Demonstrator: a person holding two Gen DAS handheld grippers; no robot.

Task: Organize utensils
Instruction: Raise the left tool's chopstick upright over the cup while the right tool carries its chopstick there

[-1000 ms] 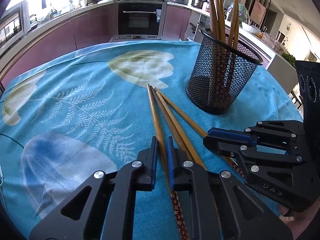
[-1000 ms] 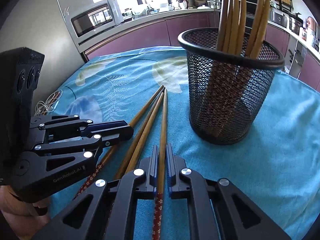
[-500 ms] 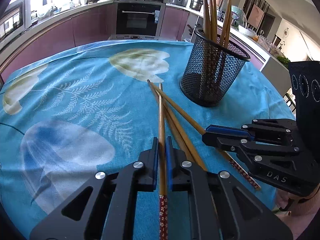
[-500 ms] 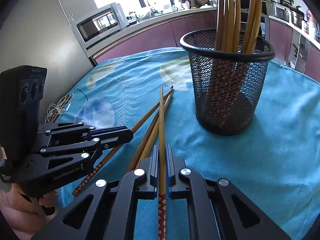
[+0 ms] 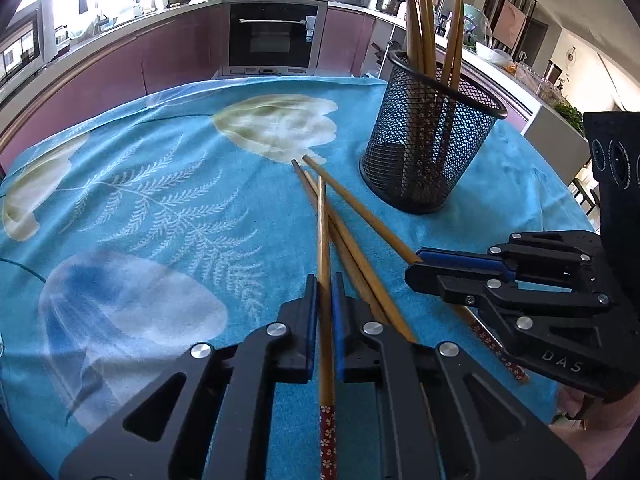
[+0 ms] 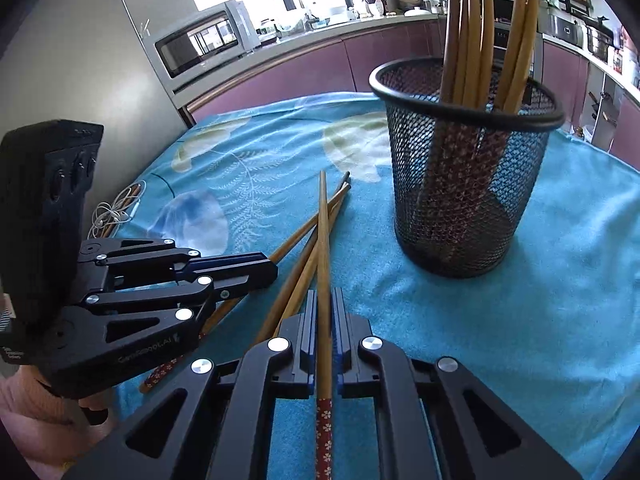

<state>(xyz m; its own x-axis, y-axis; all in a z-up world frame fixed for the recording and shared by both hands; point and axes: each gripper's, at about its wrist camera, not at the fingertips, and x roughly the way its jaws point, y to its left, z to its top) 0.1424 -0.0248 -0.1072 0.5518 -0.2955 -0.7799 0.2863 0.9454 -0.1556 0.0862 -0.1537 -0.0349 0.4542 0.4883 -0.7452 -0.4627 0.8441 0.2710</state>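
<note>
A black mesh cup (image 5: 430, 136) holding several wooden chopsticks stands on the blue tablecloth; it also shows in the right wrist view (image 6: 466, 168). My left gripper (image 5: 325, 288) is shut on a chopstick (image 5: 323, 248) with a red flowered end, lifted over loose chopsticks (image 5: 360, 216) lying on the cloth. My right gripper (image 6: 325, 300) is shut on another chopstick (image 6: 324, 240), raised above the loose ones (image 6: 296, 268). Each gripper sees the other beside it: the right gripper in the left wrist view (image 5: 416, 270), the left gripper in the right wrist view (image 6: 272, 268).
The blue floral tablecloth (image 5: 140, 200) covers a round table. A white cable (image 6: 116, 212) lies at the table's left edge. Kitchen counters, an oven (image 5: 276, 36) and a microwave (image 6: 200, 44) stand behind.
Both grippers have lifted their chopsticks off the pile and drawn back a little from the cup. Each held chopstick now points straight ahead, clear of the cloth.
</note>
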